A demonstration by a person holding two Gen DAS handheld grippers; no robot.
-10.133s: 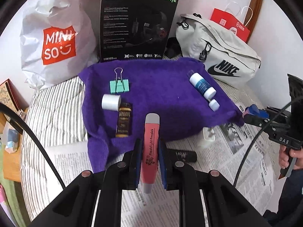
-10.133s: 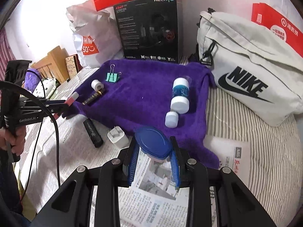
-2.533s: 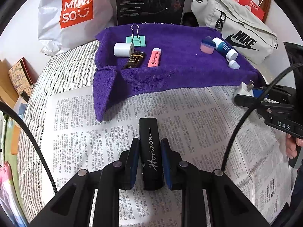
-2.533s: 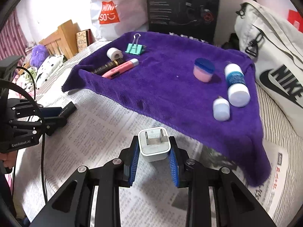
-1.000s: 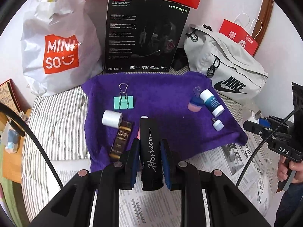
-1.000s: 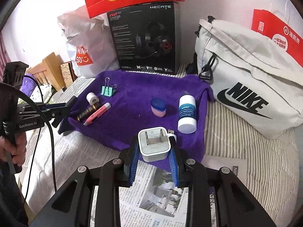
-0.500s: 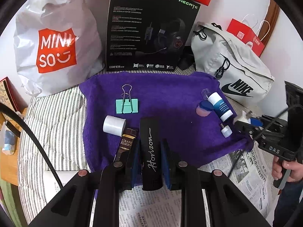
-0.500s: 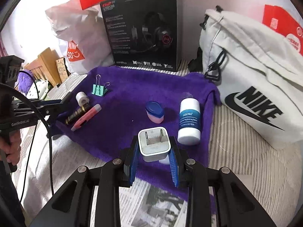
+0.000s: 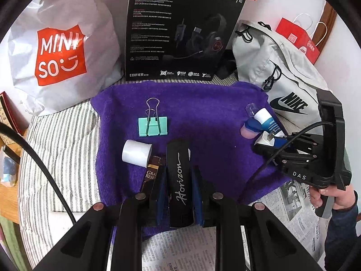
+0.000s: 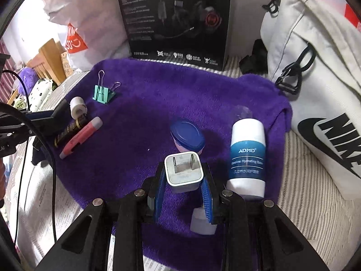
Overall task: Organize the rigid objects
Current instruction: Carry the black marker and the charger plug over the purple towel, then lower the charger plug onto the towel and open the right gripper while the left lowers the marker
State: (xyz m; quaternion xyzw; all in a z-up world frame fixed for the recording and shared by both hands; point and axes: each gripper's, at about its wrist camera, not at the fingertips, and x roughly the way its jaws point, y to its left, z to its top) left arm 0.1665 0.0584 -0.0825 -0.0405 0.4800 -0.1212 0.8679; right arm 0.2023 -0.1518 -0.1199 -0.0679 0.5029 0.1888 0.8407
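The black bar (image 9: 179, 180) marked "Horizon" sits low in the middle of the left wrist view, clamped between the blue pads (image 9: 161, 187) of the left gripper (image 9: 179, 190), over the near edge of the purple towel (image 9: 203, 113). Just left of it lie a dark tube (image 9: 150, 177) and, above that, a white roll (image 9: 136, 153); a green clip (image 9: 153, 125) lies higher, toward the middle of the towel.

In the right wrist view the white charger (image 10: 183, 171) is at lower centre, prongs up, pinched by the right gripper (image 10: 183, 180) above the towel (image 10: 158, 103). A small white cap (image 10: 200, 222) lies under the right-hand finger. Just above the charger is a pink jar (image 10: 188, 136) with a blue lid, and to its right a blue-and-white bottle (image 10: 247, 158) lies on the towel. At the left of this view are the pink marker (image 10: 80, 137), the tube (image 10: 67, 131), the roll (image 10: 77, 107) and the clip (image 10: 103, 93); the left gripper (image 10: 57, 116) reaches in from the left edge beside them.

Beyond the towel stand a black headset box (image 9: 182, 29) at upper centre, a Miniso bag (image 9: 61, 52) at upper left and a Nike bag (image 9: 277, 72) at upper right. Newspaper (image 9: 178, 248) covers the striped bedding (image 9: 61, 149) at the bottom of the frame.
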